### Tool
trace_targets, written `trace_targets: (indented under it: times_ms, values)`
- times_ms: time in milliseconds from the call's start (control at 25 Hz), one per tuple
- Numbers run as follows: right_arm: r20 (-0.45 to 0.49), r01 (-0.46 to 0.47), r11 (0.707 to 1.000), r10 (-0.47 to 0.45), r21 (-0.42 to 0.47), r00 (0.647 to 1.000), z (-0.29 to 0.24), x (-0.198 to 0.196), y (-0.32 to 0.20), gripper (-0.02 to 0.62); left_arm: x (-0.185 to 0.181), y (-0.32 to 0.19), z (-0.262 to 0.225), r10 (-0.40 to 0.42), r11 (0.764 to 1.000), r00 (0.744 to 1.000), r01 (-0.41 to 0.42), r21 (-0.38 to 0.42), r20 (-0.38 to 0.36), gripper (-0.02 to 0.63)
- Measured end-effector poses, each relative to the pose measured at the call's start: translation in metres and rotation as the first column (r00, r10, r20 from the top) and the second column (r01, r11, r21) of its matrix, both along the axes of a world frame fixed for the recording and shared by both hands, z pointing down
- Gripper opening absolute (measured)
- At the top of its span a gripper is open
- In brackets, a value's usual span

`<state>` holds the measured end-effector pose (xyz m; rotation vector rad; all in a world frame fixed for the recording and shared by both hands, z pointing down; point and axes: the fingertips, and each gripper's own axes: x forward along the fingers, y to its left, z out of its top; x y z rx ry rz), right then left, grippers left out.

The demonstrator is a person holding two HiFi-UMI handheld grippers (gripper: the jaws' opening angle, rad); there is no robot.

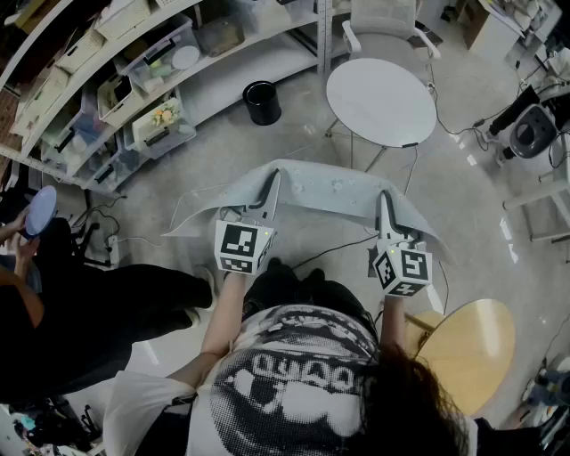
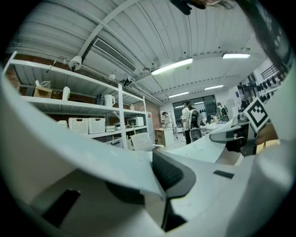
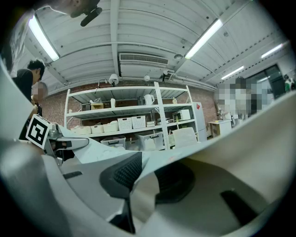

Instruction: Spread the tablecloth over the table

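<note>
In the head view a pale grey tablecloth [image 1: 325, 189] hangs stretched in the air between my two grippers, above the floor. My left gripper [image 1: 272, 184] is shut on its left edge and my right gripper [image 1: 385, 203] is shut on its right edge. The round white table [image 1: 381, 100] stands bare just beyond the cloth. In the left gripper view the cloth [image 2: 92, 157] is pinched in the left gripper [image 2: 159, 181], and the right gripper [image 2: 233, 134] shows at the far right. In the right gripper view a fold of cloth [image 3: 185, 155] is clamped in the right gripper [image 3: 143, 178].
A black bin [image 1: 262, 102] stands on the floor left of the table, a white chair [image 1: 383, 27] behind it. Shelves with boxes [image 1: 134, 80] run along the left. A round wooden stool [image 1: 472, 343] is at my right. A person [image 1: 53, 294] stands at left.
</note>
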<state>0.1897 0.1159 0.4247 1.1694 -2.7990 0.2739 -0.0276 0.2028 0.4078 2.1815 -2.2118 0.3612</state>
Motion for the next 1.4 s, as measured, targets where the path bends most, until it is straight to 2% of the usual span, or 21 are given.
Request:
trace_targets:
  times_ms: [160, 680, 960, 1160, 1400]
  values:
    - [0.018, -0.005, 1.0, 0.005, -0.003, 1.0, -0.002, 0.003, -0.003, 0.081, 0.004, -0.005, -0.008, 0.011, 1.0, 1.0, -0.01, 0.018, -0.01, 0.052]
    - [0.064, 0.007, 1.0, -0.005, -0.02, 0.998, -0.011, 0.005, -0.021, 0.078, 0.003, -0.027, -0.013, 0.023, 1.0, 1.0, -0.023, 0.002, -0.009, 0.054]
    - [0.087, -0.021, 0.999, 0.025, -0.049, 0.996, -0.01, 0.0, -0.044, 0.077, -0.004, -0.058, -0.013, 0.069, 0.998, 0.998, -0.069, -0.009, -0.005, 0.054]
    - [0.089, -0.042, 0.997, 0.047, -0.066, 0.995, -0.006, -0.016, -0.072, 0.075, -0.023, -0.09, -0.007, 0.093, 0.996, 0.995, -0.093, -0.016, -0.02, 0.052]
    - [0.061, -0.111, 0.99, 0.116, -0.083, 0.991, -0.002, -0.047, -0.116, 0.074, -0.058, -0.149, 0.003, 0.164, 0.986, 0.984, -0.166, -0.023, -0.064, 0.053]
